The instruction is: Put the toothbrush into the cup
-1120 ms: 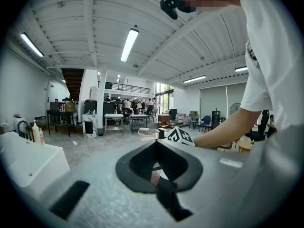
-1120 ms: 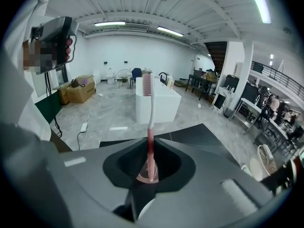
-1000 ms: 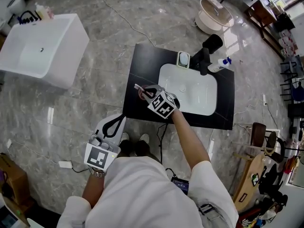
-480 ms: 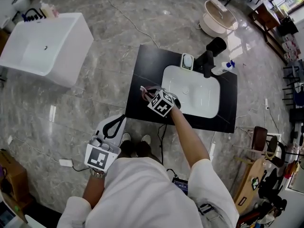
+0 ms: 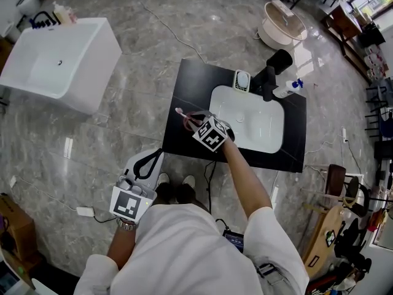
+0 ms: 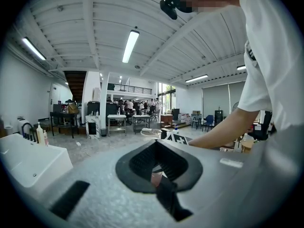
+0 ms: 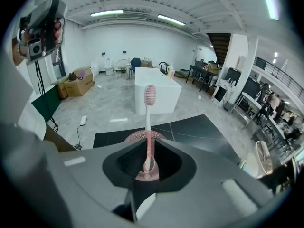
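Note:
A pink toothbrush (image 7: 148,127) stands upright between the jaws of my right gripper (image 7: 148,167), which is shut on its handle, bristle head (image 7: 150,95) up. Its lower end sits over or inside a pink translucent cup (image 7: 140,137) directly below the jaws; I cannot tell which. In the head view the right gripper (image 5: 191,123) hovers at the cup (image 5: 196,119) on the left part of the black counter (image 5: 181,97), with the toothbrush (image 5: 180,112) pointing left. My left gripper (image 5: 142,163) hangs low beside the person's body, away from the counter, its jaws together on nothing.
A white basin (image 5: 249,125) is set in the counter, with a black faucet (image 5: 268,82), a soap dish (image 5: 241,80), a black cup (image 5: 280,59) and a spray bottle (image 5: 286,88) behind it. A white bathtub (image 5: 55,60) stands far left on the marble floor.
The right gripper and toothbrush have stayed at the pink cup with only a small shift. The left gripper has not moved.

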Demonstrator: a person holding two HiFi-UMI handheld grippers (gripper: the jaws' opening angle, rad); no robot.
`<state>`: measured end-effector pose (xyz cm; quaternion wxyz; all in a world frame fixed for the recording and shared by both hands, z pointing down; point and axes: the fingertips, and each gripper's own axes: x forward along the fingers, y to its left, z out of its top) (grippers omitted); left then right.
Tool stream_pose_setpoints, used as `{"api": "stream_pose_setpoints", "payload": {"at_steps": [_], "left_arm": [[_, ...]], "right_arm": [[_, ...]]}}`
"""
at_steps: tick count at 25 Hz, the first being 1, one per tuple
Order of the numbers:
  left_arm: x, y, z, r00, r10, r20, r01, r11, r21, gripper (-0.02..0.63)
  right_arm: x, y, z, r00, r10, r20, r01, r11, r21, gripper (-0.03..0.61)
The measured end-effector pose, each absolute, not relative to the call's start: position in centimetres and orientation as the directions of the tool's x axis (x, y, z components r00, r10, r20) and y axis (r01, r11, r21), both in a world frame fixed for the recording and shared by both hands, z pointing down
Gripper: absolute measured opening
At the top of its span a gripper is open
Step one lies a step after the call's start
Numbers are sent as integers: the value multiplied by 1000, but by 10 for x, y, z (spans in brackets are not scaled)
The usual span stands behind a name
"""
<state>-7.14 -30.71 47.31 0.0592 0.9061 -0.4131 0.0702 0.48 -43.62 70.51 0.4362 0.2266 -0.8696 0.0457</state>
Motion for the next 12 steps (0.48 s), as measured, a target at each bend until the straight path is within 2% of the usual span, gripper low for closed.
{"api": "stream_pose_setpoints", "payload": {"at_steps": [6, 12], "left_arm": [[-68, -309, 472, 656, -737, 164, -751, -658, 47, -2], [-64, -311, 467, 673, -725, 149, -737, -675, 42, -2]], "right_arm": [[17, -430, 649, -606, -506, 614, -574, 812, 103, 14], [49, -372, 573, -632, -650, 421, -702, 711, 45, 12]]}}
